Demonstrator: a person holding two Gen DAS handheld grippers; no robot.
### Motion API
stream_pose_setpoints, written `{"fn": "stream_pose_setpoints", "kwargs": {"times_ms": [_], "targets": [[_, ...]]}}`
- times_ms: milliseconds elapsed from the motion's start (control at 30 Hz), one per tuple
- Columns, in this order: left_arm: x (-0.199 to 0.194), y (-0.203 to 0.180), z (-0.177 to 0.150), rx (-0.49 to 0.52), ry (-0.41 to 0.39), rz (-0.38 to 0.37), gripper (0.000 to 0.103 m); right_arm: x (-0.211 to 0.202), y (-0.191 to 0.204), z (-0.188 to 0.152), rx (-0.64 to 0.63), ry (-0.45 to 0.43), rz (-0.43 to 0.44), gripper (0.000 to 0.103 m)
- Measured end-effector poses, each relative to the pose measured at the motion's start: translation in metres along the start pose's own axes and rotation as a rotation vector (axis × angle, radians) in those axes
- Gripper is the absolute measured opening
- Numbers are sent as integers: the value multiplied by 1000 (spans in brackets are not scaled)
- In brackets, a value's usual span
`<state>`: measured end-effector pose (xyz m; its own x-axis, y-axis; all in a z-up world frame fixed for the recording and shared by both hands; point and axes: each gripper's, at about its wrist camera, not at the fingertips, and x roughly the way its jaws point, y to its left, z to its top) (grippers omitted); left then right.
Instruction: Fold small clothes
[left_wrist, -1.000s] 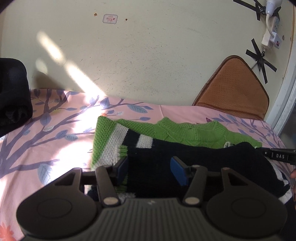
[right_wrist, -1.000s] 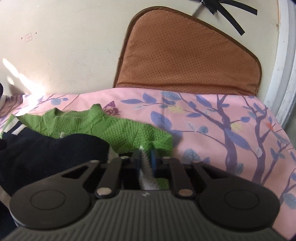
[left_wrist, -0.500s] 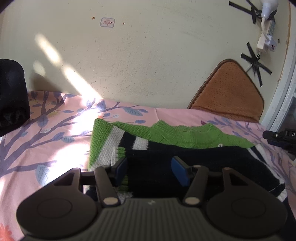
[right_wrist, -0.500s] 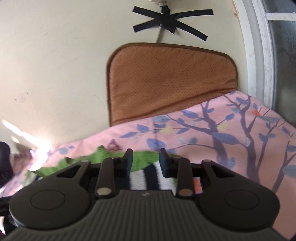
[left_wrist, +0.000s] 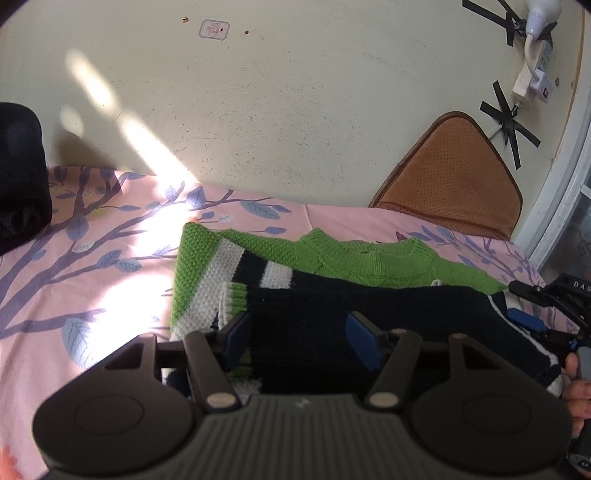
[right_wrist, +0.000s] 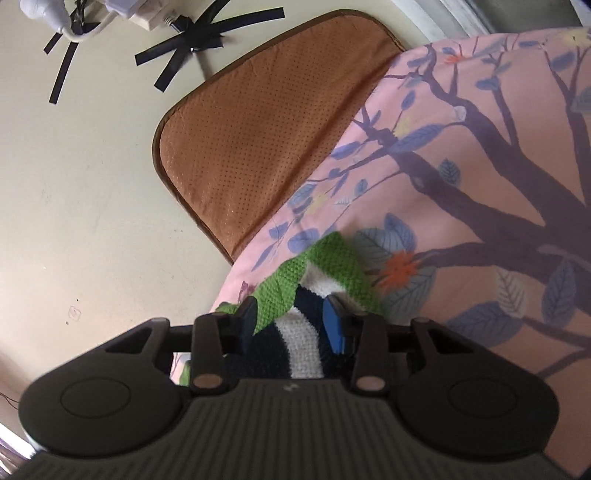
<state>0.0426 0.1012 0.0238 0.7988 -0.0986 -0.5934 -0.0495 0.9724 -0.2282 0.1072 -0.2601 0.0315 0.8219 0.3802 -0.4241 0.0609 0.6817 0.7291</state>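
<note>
Left view: the left gripper (left_wrist: 301, 341), jaws just widened and apart, hovers over the folded sweater (left_wrist: 332, 291) on the bedsheet (left_wrist: 92, 266). Right view: the right gripper (right_wrist: 291, 325), jaws just parted, straddles the sweater's striped corner unclamped; only here the cushion (right_wrist: 266, 133) looms close.

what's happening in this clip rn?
A person with a gripper in each hand is folding a small green, white and black knit sweater on a pink tree-print sheet. The black part is already folded across the body. Both grippers have just been opening: the left gripper hovers over the black fold, and the right gripper has sweater fabric between its jaws, apparently releasing it.
</note>
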Motion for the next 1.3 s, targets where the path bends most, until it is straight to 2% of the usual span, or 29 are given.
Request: {"fn": "stream_pose_setpoints", "kwargs": {"times_ms": [333, 567, 700, 933, 1300], "targets": [[1, -4, 0, 20, 6, 8, 64, -3, 22, -7, -177, -23, -28, 52], [1, -4, -1, 21, 6, 7, 66, -3, 54, -25, -422, -27, -16, 52], [1, -5, -1, 26, 8, -2, 73, 1, 66, -35, -535, 5, -22, 55], [2, -6, -2, 30, 9, -10, 77, 5, 58, -29, -477, 19, -33, 58], [2, -8, -2, 39, 12, -12, 81, 4, 58, -28, -476, 24, -33, 61]]}}
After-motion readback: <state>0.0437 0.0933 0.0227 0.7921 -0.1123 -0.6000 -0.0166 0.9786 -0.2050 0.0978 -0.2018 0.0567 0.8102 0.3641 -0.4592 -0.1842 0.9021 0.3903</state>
